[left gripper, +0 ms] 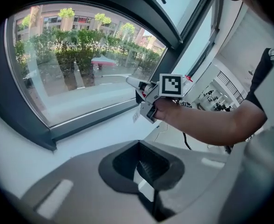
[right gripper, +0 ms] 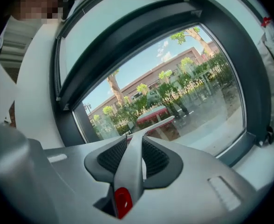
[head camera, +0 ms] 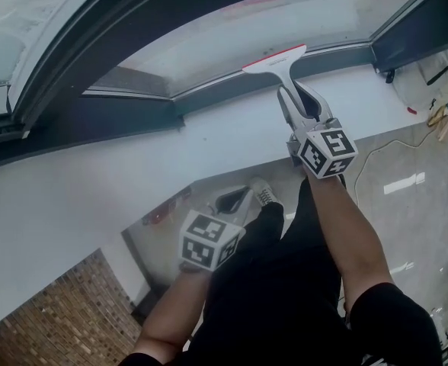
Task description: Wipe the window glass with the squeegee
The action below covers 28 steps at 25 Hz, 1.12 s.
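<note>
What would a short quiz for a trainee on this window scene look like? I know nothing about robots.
1. True or false: the left gripper holds nothing.
2. What holds the squeegee? A) the left gripper B) the right gripper C) a bare hand
3. Fill in: through the glass you can see buildings and green ___.

Key: 1 true; 2 B; 3 trees.
</note>
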Each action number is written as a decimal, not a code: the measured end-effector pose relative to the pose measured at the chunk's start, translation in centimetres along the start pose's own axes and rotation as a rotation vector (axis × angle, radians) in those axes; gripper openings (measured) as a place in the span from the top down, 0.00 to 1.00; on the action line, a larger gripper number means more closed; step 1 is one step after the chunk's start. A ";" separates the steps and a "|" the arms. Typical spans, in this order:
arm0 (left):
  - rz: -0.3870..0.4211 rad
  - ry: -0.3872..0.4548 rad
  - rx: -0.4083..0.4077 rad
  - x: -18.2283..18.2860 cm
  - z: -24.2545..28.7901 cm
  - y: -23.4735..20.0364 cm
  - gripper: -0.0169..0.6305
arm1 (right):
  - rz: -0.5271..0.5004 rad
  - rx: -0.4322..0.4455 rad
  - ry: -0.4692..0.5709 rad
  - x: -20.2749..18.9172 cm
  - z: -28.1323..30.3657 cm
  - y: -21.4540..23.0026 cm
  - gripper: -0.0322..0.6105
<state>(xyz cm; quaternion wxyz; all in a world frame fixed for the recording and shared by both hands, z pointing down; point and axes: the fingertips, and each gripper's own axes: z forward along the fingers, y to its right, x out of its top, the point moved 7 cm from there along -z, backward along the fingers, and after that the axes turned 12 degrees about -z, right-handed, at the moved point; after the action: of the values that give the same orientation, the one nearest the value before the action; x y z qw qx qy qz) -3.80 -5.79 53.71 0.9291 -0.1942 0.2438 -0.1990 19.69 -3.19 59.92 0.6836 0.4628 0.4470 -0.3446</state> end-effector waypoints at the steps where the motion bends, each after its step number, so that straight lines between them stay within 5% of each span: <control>1: 0.005 0.001 -0.002 0.3 -0.1 0.4 0.97 | -0.016 0.006 0.032 1.8 -0.7 -0.2 0.75; 12: 0.072 0.054 -0.005 4.0 -2.0 3.9 0.97 | -0.115 0.002 0.291 17.0 -3.7 0.5 0.75; 28: 0.079 0.059 -0.018 4.8 -2.1 5.7 0.97 | -0.098 0.014 0.373 20.8 -2.9 1.5 0.75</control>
<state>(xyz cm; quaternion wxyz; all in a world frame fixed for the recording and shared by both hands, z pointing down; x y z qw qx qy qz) 0.53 -3.71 47.61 0.9268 -0.1867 0.2805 -0.1658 27.69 -1.19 40.54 0.5681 0.5011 0.5855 -0.2887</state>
